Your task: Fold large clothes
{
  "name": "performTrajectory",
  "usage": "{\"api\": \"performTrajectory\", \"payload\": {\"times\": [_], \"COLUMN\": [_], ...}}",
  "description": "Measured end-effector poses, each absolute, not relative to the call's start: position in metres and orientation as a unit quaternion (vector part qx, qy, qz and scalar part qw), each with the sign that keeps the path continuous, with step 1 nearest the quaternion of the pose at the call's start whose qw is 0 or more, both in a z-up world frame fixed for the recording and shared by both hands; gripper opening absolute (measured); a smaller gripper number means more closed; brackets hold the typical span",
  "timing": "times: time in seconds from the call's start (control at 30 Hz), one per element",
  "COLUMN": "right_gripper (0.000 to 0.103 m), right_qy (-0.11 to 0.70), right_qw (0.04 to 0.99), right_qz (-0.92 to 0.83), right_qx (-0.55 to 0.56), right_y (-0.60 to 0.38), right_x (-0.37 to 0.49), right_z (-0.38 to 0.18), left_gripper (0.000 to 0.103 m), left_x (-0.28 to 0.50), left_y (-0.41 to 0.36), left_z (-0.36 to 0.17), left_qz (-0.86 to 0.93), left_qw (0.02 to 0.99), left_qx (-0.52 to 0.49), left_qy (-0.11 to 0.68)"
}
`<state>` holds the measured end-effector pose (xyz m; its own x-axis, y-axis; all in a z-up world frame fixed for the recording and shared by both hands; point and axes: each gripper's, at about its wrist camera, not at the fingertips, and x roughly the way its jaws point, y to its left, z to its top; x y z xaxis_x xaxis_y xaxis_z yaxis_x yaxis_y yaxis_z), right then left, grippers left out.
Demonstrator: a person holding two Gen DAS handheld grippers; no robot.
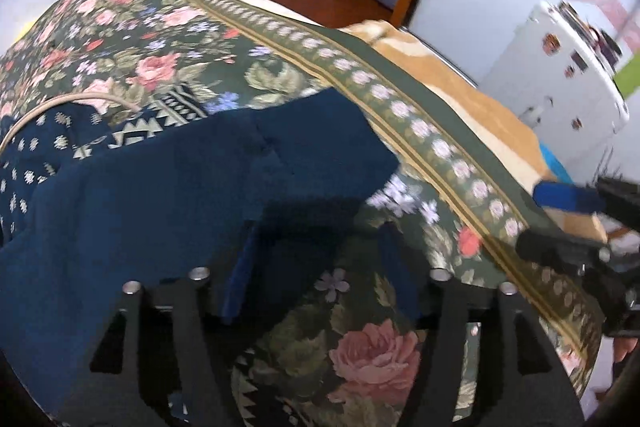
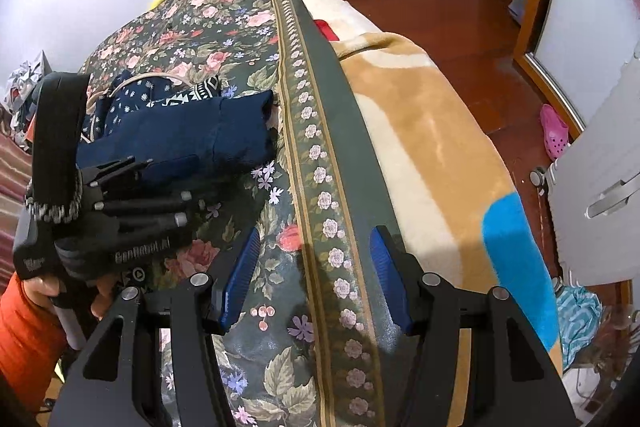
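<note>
Left wrist view shows the dark navy knitted garment [image 1: 192, 179], partly folded with a white-patterned section and a pale cord at its far side, lying on the floral green bedspread [image 1: 132, 39] just ahead of and to the left of the left gripper [image 1: 316, 271]. That gripper's blue-padded fingers [image 1: 236, 279] stand spread, with nothing pinched between them; the left pad sits at or just over the garment's near edge, though shadow and blur there make it hard to say whether it touches the cloth.

From the right wrist view, the garment reads as a thick folded bundle, up and to the left of the right gripper [image 2: 316, 275], well apart from its tips. The right gripper's jaws are parted too, empty, poised above the bedspread's patterned green border band [image 2: 320, 155].

Risks, as I judge them: the fold looks bulky and loose, so it could spring open or slump if the next grasp takes only the top layer. A low approach by either gripper could snag the bedspread together with the garment. The cord might catch on a finger. Beyond the border band, the tan fleece blanket [image 2: 432, 131] slopes toward the bed's edge, so a garment dragged that way could slide off.
</note>
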<state>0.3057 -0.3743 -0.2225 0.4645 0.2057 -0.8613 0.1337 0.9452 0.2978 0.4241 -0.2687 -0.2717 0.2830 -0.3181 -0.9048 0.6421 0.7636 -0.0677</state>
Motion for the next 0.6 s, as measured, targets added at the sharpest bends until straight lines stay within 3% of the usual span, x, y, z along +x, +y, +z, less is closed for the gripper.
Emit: {"api": "performTrajectory", "payload": {"times": [0.17,0.23,0.3,0.33,0.4,0.5,0.6], "right_gripper": [0.054,0.054,0.054,0.054,0.054,0.054,0.054], "right_qy": [0.515,0.514,0.513,0.513,0.513,0.512,0.510], "right_qw": [0.841,0.842,0.842,0.842,0.842,0.842,0.844], "right_qz": [0.021,0.022,0.020,0.020,0.019,0.019,0.020], "right_qx": [0.162,0.163,0.163,0.164,0.166,0.167,0.165], "right_y": [-0.373,-0.373,-0.373,-0.373,-0.373,-0.374,-0.373], "right_x": [0.305,0.305,0.304,0.303,0.302,0.301,0.301], "right_z": [-0.220,-0.220,-0.219,-0.218,-0.218,-0.215,-0.212], "left_gripper": [0.064,0.054,0.037,0.035,0.017,0.009,0.008], "left_x": [0.421,0.425,0.432,0.437,0.449,0.460,0.462], "left_y": [-0.276,-0.275,-0.271,-0.268,-0.258,-0.241,-0.220], "left_z": [-0.274,-0.275,-0.274,-0.274,-0.272,-0.264,-0.245], "left_qz": [-0.293,-0.280,-0.264,-0.262,-0.258,-0.260,-0.257], "left_qw": [0.790,0.797,0.802,0.803,0.804,0.800,0.813], "left_qx": [0.189,0.190,0.181,0.164,0.120,0.050,0.008], "left_qy": [0.504,0.501,0.504,0.509,0.522,0.538,0.522]}}
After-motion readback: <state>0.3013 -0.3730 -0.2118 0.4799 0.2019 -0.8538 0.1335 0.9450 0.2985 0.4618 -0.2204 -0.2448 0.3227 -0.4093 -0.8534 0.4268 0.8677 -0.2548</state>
